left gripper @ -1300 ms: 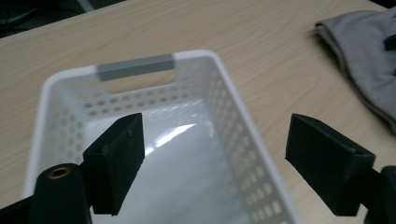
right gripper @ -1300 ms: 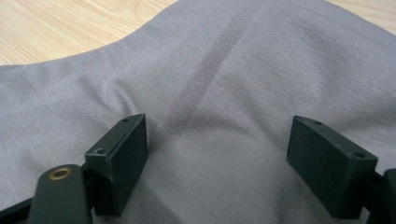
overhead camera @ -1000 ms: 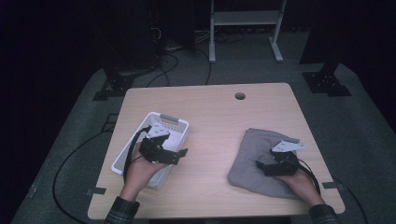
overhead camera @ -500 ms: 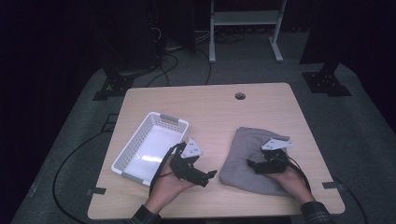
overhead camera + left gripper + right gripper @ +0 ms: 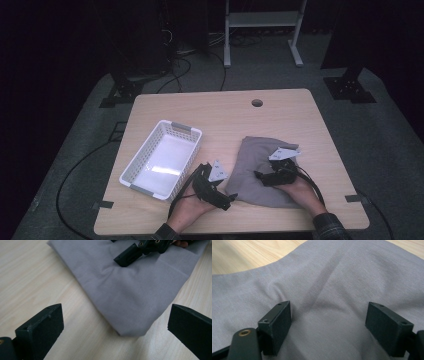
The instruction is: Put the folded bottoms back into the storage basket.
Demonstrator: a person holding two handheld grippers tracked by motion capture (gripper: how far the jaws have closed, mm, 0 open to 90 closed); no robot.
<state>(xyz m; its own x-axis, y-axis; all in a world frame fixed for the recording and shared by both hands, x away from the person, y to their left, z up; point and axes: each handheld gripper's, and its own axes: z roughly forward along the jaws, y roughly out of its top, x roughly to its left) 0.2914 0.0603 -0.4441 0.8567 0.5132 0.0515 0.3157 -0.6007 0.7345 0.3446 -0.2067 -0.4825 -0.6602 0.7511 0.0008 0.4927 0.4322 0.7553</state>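
Note:
A grey cloth (image 5: pixel 260 160) lies folded flat on the right half of the wooden table (image 5: pixel 225 115). My left gripper (image 5: pixel 226 199) sits low at the cloth's near left corner. In the left gripper view its jaws (image 5: pixel 115 315) stand wide apart and have just been opening. The cloth's corner (image 5: pixel 132 330) lies between them, untouched. My right gripper (image 5: pixel 261 177) rests on the cloth near its middle, pointing left. Its open jaws (image 5: pixel 329 307) press their tips down onto the fabric (image 5: pixel 342 277), which creases around them. One of its fingers (image 5: pixel 127 257) shows in the left gripper view.
A white plastic basket (image 5: pixel 145 150) stands on the table's left half, beside my left hand. A round cable hole (image 5: pixel 257 103) is near the far edge. Tape marks (image 5: pixel 104 205) sit at the near corners. Cables trail on the floor to the left.
My left hand has moved from over the basket rightward and down to the cloth's near left corner. My right gripper has slid a little leftward across the cloth.

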